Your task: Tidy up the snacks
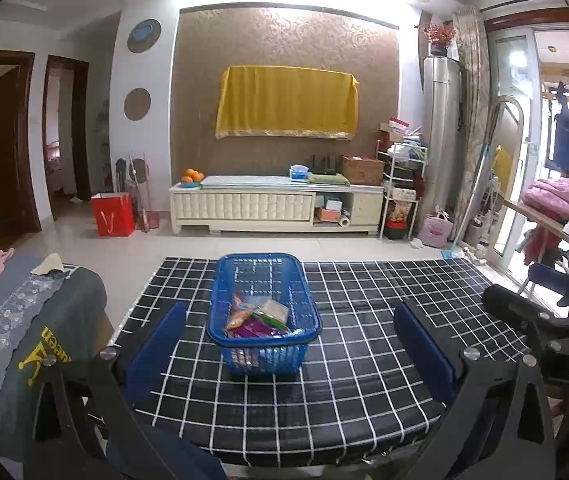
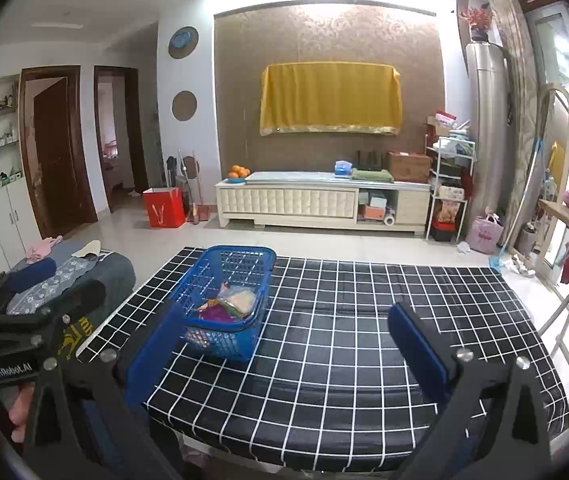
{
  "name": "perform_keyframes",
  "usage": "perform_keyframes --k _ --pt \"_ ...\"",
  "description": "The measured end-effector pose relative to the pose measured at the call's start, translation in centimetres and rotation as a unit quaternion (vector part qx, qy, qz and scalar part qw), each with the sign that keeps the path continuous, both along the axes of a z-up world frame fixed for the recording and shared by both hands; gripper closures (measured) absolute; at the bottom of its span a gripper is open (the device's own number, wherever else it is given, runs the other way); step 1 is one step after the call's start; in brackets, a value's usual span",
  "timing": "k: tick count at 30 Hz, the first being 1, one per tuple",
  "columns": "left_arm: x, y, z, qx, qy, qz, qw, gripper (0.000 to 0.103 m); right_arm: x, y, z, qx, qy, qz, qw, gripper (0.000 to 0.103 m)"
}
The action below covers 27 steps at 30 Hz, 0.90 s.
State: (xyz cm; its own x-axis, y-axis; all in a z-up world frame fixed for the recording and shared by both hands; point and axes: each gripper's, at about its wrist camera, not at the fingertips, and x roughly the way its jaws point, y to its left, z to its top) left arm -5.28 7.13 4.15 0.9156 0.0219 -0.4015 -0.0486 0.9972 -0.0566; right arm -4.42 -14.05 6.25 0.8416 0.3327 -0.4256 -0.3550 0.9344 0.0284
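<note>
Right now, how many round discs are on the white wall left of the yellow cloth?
2. The upper round disc, which has a blue centre, hangs near the ceiling; the plain lower round disc hangs directly below it.

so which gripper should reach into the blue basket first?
Probably left. The blue basket sits centred between the open left gripper jaws; for the right gripper it lies off by the left jaw.

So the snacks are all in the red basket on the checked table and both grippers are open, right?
Not quite: the basket is blue, as the left wrist view shows. The snacks do lie inside it on the checked table, and the left gripper and right gripper are open.
</note>
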Motion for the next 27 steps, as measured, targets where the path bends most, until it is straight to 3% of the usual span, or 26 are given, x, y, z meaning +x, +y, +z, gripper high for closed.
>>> perform_keyframes --k 27 --pt "-1.5 -0.8 -0.2 0.002 -0.001 -0.006 1.0000 0.000 -1.3 -0.4 -0.7 0.013 0.015 0.009 1.000 0.000"
